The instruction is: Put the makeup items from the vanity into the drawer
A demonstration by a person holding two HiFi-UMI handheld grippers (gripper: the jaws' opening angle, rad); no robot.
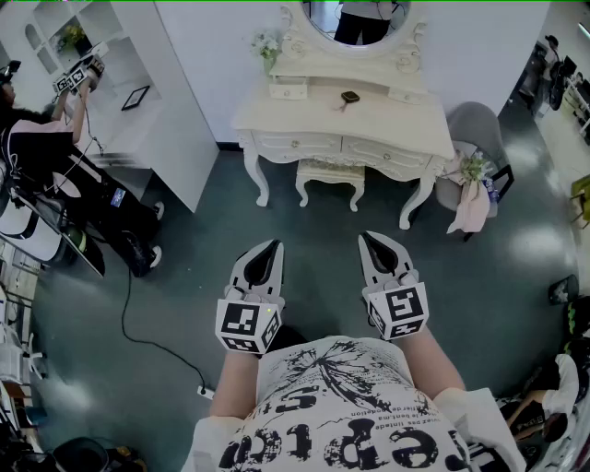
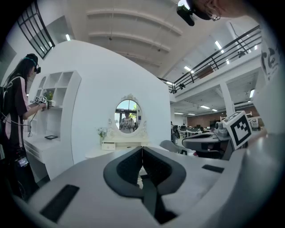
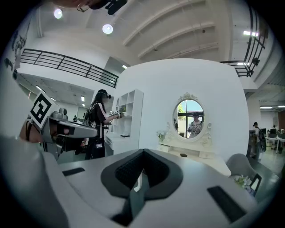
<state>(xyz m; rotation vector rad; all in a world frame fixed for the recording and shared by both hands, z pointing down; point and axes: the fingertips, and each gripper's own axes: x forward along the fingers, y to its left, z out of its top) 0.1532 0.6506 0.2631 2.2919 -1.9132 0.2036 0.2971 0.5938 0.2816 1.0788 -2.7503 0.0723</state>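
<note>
The white vanity (image 1: 406,120) stands across the floor ahead of me, under an oval mirror (image 1: 359,18). A small dark makeup item (image 1: 348,96) lies on its top, and it shows again as a dark speck (image 3: 183,155) in the right gripper view. Two closed drawers (image 1: 297,144) run along the front. My left gripper (image 1: 275,243) and right gripper (image 1: 365,237) are held side by side at waist height, well short of the vanity. Both are shut with nothing between the jaws, as the left gripper (image 2: 142,148) and right gripper (image 3: 143,151) views show.
A padded stool (image 1: 330,175) is tucked under the vanity, and a grey chair (image 1: 475,138) draped with cloth stands at its right. Another person (image 1: 37,147) works at a white shelf unit (image 1: 157,101) on the left. A cable (image 1: 138,323) trails over the floor.
</note>
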